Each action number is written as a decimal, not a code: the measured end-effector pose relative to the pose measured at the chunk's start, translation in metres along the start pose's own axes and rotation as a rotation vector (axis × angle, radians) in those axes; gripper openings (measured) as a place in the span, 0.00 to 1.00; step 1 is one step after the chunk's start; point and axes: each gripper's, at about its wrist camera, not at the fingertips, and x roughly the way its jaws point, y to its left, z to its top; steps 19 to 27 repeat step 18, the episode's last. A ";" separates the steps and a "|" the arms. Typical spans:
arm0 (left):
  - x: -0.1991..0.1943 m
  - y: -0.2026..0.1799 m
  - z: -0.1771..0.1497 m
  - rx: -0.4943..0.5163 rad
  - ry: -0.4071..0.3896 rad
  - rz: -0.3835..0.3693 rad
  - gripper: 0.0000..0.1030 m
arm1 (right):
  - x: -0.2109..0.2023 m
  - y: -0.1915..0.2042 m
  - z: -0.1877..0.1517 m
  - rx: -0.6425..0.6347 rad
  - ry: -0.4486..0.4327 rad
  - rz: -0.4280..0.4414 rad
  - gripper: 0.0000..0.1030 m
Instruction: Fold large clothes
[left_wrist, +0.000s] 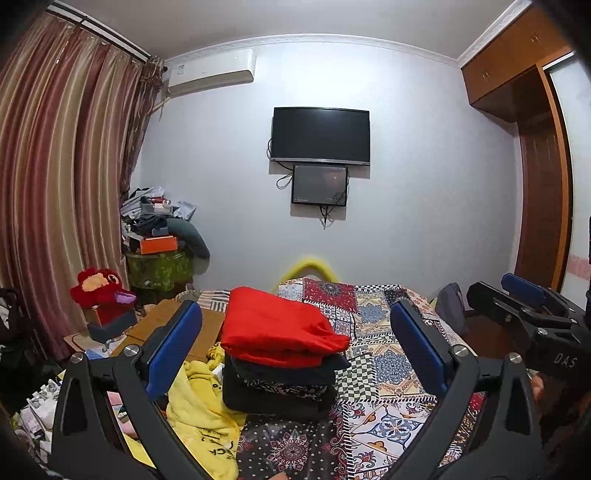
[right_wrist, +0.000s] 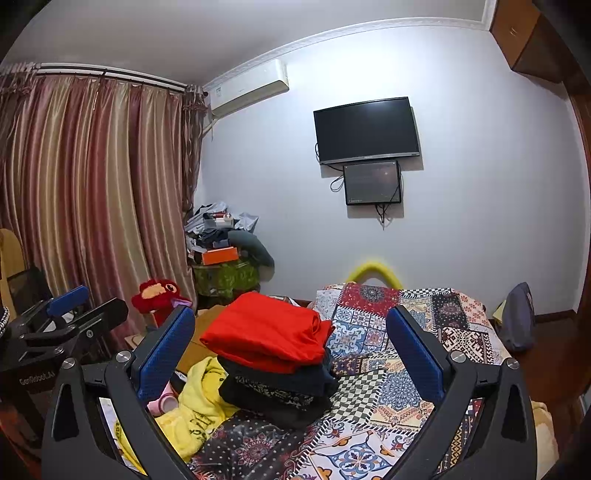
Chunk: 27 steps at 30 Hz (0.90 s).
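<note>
Left gripper (left_wrist: 295, 332) and right gripper (right_wrist: 291, 332) both spread wide, empty, folded stack with red garment (left_wrist: 277, 328) at 12 o'clock on patchwork bedspread (left_wrist: 388, 369), yellow garment (left_wrist: 199, 402) at its 8.

Open bedspread (right_wrist: 399, 384) is seen to the right of the folded stack (right_wrist: 273, 354), so room is left there. The left side is blocked by a yellow garment (right_wrist: 195, 410) touching the stack.
</note>
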 end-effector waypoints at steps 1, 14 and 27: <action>0.000 0.000 0.000 0.001 0.000 0.001 1.00 | 0.000 0.000 -0.001 0.000 0.001 0.000 1.00; 0.001 -0.004 -0.002 0.004 0.011 0.008 1.00 | 0.003 0.000 -0.002 -0.001 0.009 -0.001 1.00; 0.001 -0.003 -0.004 0.002 0.015 0.010 1.00 | 0.003 0.000 -0.002 -0.001 0.013 0.001 1.00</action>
